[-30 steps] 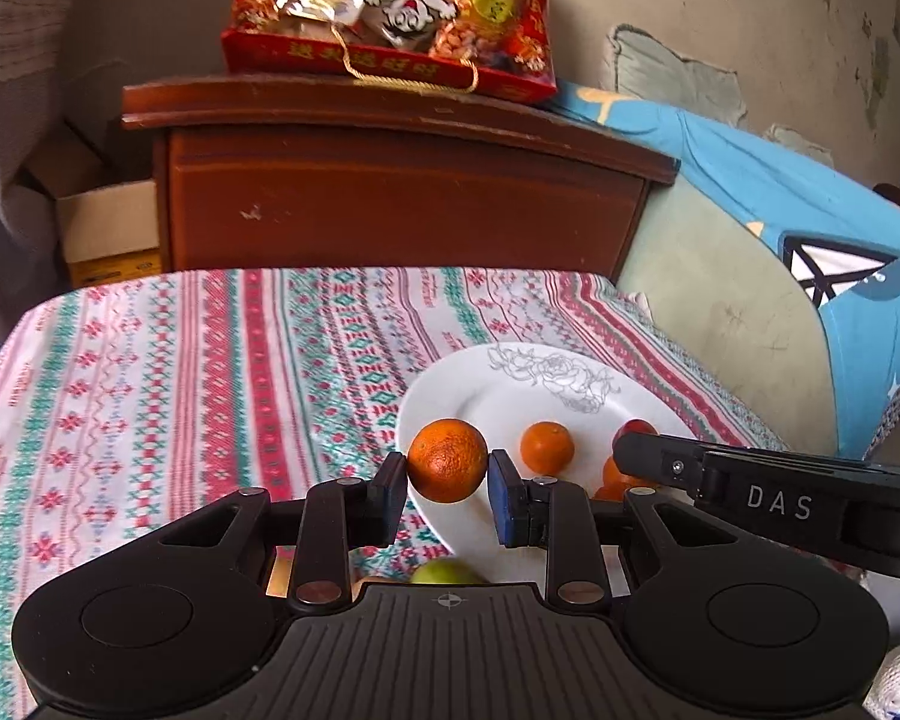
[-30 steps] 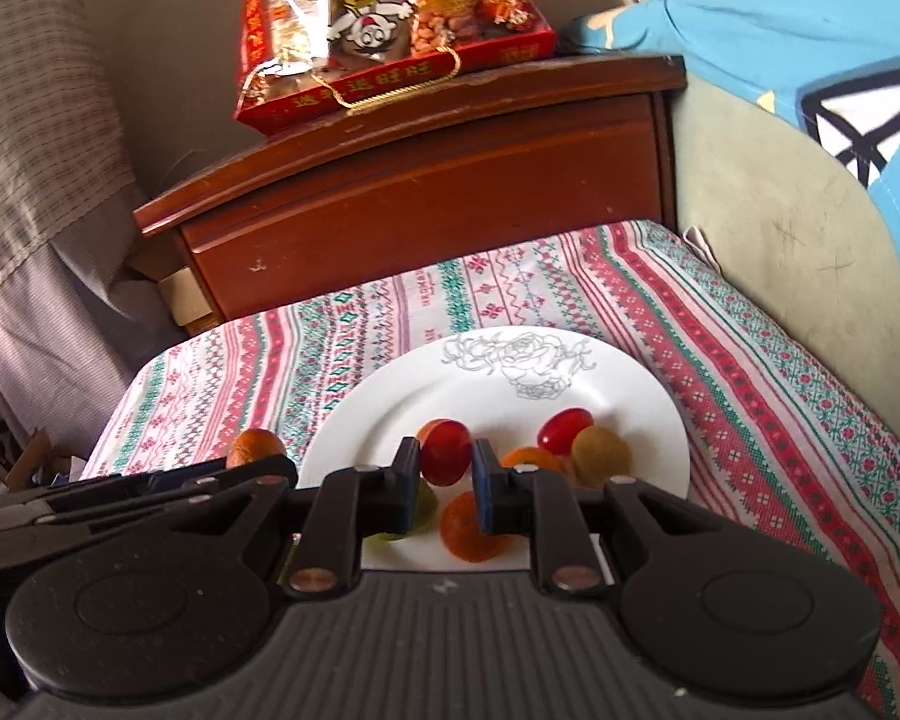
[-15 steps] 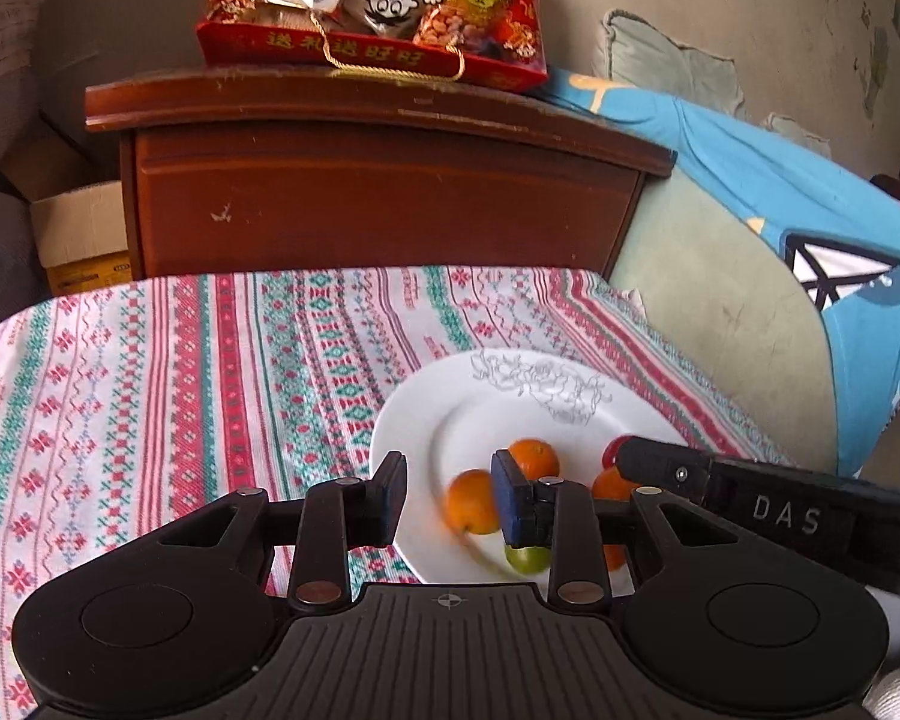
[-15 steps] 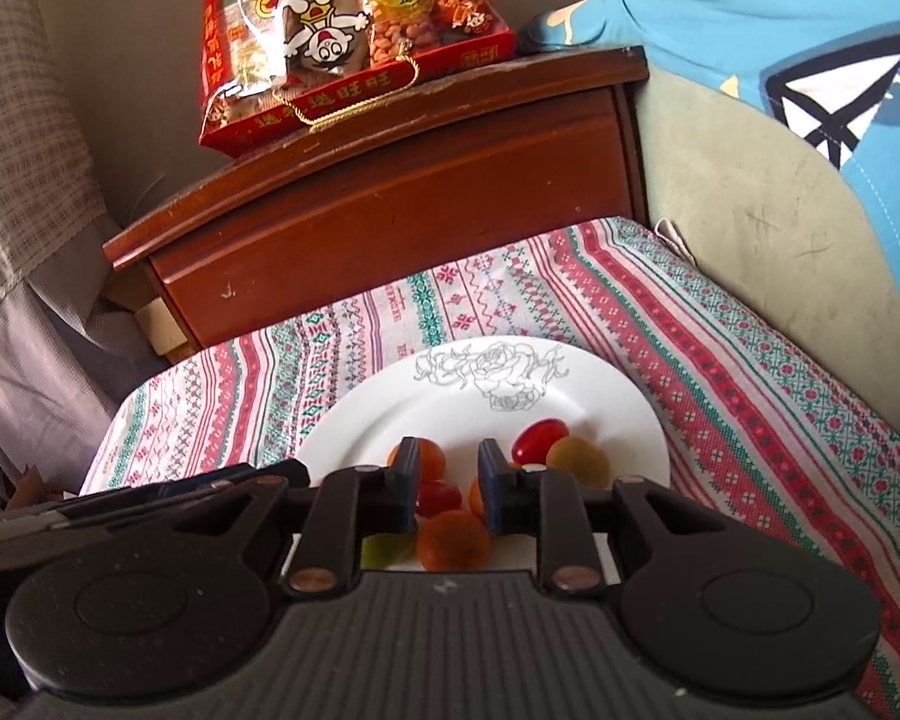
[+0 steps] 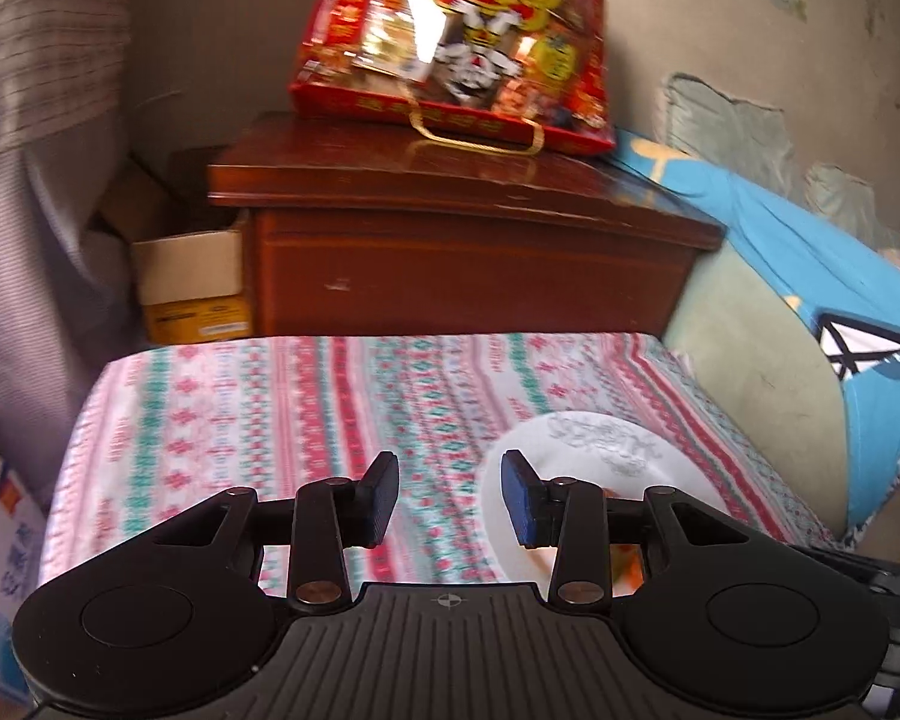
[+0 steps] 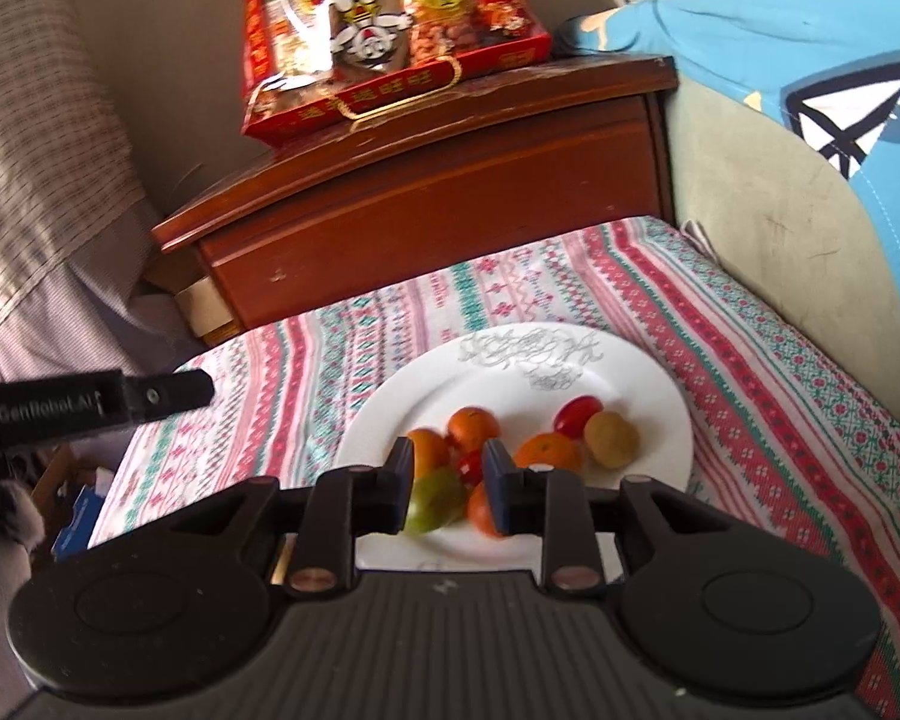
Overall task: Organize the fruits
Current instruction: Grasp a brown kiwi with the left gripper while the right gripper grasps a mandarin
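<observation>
Several round glossy fruits [image 6: 474, 427] – smooth white plate [image 6: 660, 414], woven cloth [image 6: 780, 396].

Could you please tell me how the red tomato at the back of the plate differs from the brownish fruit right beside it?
The red tomato is glossy, bright red and elongated, while the brownish fruit is dull yellow-brown and rounder. The brownish fruit also looks bulkier and sits nearer the plate's right rim. Both rest on the plate, side by side, untouched by either gripper.

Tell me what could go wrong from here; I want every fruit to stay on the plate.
The right gripper, jaws just opened and empty, hangs right over the fruit pile: a careless pull-back might nudge the small red fruit or green fruit. The fruits crowd the plate's near edge, so a knocked one could roll onto the tablecloth.
</observation>
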The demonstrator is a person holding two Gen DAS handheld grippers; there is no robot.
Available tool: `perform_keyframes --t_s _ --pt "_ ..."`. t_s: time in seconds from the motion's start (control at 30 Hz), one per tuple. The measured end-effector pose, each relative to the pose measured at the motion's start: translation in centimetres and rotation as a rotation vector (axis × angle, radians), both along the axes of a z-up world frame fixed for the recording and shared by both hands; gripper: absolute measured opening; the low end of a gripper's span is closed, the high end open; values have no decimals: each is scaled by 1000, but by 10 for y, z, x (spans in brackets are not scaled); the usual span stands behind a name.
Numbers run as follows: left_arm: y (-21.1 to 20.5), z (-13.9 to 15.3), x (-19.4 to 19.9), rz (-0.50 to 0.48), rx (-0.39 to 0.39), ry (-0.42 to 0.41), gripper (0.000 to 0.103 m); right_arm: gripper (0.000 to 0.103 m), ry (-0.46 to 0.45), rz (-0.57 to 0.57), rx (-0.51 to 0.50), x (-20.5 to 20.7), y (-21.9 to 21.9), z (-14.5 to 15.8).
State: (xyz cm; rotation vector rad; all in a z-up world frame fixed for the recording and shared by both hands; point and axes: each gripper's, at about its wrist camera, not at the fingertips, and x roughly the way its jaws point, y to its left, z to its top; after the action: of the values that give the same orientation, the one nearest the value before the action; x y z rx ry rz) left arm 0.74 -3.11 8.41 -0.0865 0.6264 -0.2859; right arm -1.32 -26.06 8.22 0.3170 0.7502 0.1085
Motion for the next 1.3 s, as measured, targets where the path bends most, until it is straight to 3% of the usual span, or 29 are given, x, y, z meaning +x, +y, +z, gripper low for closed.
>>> perform_keyframes --t_s 0.2,0.37,0.8,1.3 --pt "26 -8 -16 73 -26 35 37 27 26 59 12 -12 16 -3" --pt "35 -15 -19 76 -20 50 37 27 47 131 21 -22 33 -9" --pt "48 -51 -21 41 -22 126 37 34 98 274 14 -29 73 -30" --pt "34 -72 -15 -45 9 139 37 37 110 296 -11 -20 85 -44"
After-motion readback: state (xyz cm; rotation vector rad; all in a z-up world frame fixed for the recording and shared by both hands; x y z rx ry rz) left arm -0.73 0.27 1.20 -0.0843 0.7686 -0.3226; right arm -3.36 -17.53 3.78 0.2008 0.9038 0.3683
